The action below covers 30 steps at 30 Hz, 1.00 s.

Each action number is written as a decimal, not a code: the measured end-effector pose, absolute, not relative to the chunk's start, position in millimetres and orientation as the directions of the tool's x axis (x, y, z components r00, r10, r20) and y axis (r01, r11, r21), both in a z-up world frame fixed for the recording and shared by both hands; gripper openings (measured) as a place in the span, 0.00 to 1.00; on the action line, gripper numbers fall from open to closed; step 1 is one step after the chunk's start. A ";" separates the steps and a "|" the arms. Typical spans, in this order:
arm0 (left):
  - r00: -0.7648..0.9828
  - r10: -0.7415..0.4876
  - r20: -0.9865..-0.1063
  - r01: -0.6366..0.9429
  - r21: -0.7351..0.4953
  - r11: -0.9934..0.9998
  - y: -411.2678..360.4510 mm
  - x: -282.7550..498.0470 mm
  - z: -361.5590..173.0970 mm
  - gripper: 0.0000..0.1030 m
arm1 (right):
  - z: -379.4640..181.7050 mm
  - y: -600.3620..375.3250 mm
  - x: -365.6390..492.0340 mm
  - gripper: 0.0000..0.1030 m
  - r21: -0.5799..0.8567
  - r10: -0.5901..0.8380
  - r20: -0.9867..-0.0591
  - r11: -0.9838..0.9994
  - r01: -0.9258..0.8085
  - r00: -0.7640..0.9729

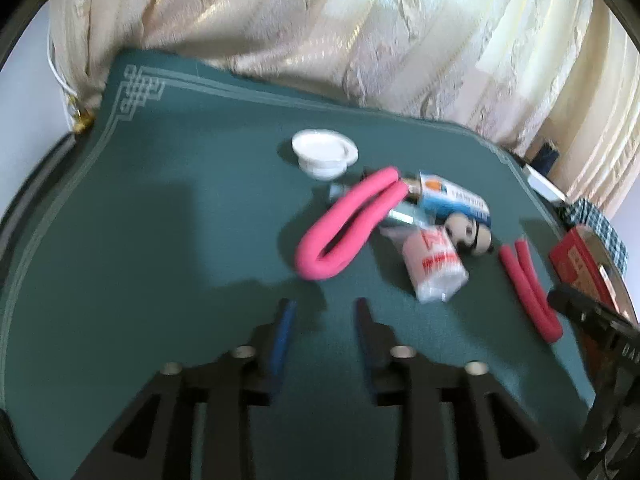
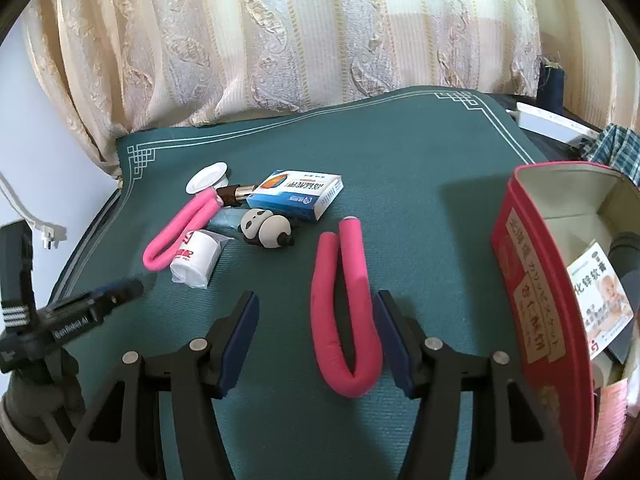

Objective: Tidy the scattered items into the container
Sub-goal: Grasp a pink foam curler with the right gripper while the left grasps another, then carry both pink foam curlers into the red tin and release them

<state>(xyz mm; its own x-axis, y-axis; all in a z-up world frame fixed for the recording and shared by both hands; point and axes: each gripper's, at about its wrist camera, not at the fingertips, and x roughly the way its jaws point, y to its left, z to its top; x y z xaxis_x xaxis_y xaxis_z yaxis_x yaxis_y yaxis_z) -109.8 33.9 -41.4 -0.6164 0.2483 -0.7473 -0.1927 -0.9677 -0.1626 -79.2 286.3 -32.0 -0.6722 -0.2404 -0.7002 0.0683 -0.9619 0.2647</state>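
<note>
On the green mat (image 2: 400, 160) lie a bent pink foam roller (image 1: 344, 224), a white cap (image 1: 324, 152), a blue medicine box (image 2: 296, 194), a panda figure (image 2: 268, 232) and a white packet (image 2: 198, 258). My left gripper (image 1: 325, 320) hovers open just short of that roller, with nothing between its blue pads. A second pink roller (image 2: 344, 300), bent into a U, lies between the fingers of my right gripper (image 2: 316, 300), which is open; the pads do not press it. The red container (image 2: 528, 264) stands at the right with a carton (image 2: 600, 296) inside.
A cream curtain (image 2: 280, 40) hangs behind the mat's far edge. A brown tube (image 2: 236, 194) lies by the blue box. A white box (image 2: 552, 124) and checked cloth (image 2: 616, 148) sit beyond the container. A white cable (image 2: 36, 224) hangs at the left.
</note>
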 end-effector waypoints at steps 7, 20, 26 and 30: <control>-0.670 0.206 -0.713 -0.269 -0.025 -0.963 64.2 -139.5 -35.5 0.57 | -30.9 288.5 -79.2 0.61 0.271 -0.241 -0.693 -0.960 0.065 -0.679; -0.575 0.237 -0.783 -0.318 -0.052 -0.947 76.6 -175.1 -66.8 0.23 | -37.2 284.9 -84.1 0.61 0.254 -0.234 -0.713 -0.965 0.068 -0.661; -0.610 0.293 -0.736 -0.255 -0.167 -0.952 42.2 -142.7 -50.5 0.17 | -34.7 280.9 -86.3 0.61 0.215 -0.206 -0.724 -0.974 0.067 -0.659; -0.635 0.343 -0.692 -0.257 -0.229 -0.939 34.2 -121.0 -38.3 0.17 | -42.0 273.7 -99.8 0.61 0.159 -0.157 -0.755 -0.986 0.053 -0.637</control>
